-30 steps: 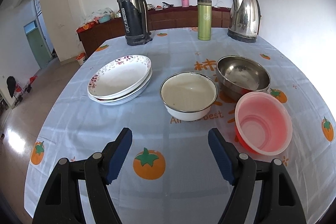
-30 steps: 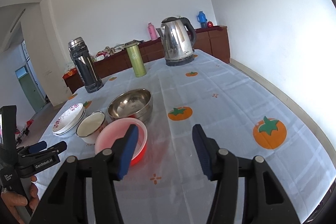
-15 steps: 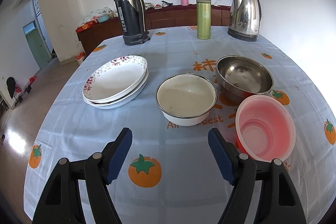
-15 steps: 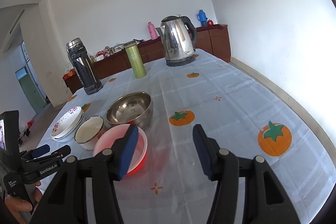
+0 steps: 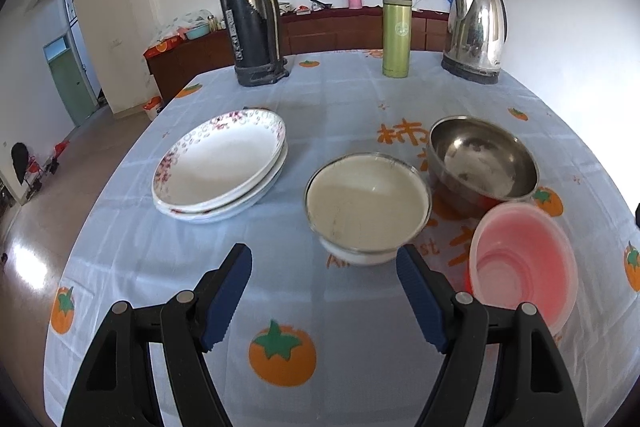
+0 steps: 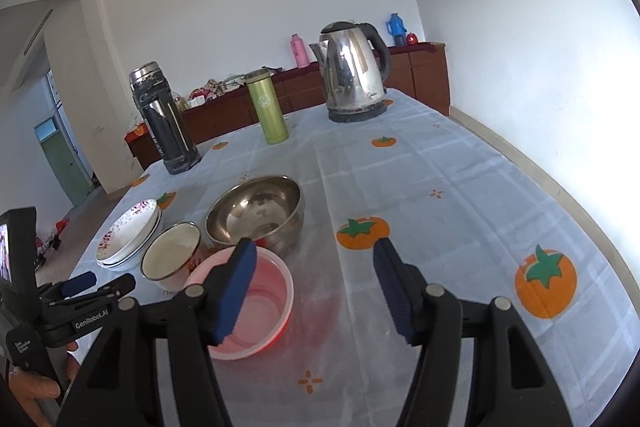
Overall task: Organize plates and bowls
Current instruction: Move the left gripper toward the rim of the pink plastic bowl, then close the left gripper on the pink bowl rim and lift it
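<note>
On the tomato-print tablecloth stand a stack of flowered white plates (image 5: 218, 169) (image 6: 130, 241), a white enamel bowl (image 5: 366, 207) (image 6: 170, 259), a steel bowl (image 5: 482, 159) (image 6: 256, 213) and a pink plastic bowl (image 5: 520, 265) (image 6: 264, 301). My left gripper (image 5: 324, 287) is open, empty, just short of the white bowl. My right gripper (image 6: 314, 287) hovers right of the pink bowl; its jaws are opening with nothing between them. The left gripper (image 6: 80, 289) also shows in the right wrist view, in a person's hand.
At the far end stand a dark thermos (image 5: 250, 15), a green flask (image 5: 396, 35) and a steel kettle (image 5: 476, 31). A wooden sideboard (image 5: 340, 31) lines the back wall. The table's right edge (image 6: 580, 211) runs close to the white wall.
Both grippers have moved forward toward the bowls, which now look nearer and larger. The right gripper's jaws stand a little wider apart than before.
</note>
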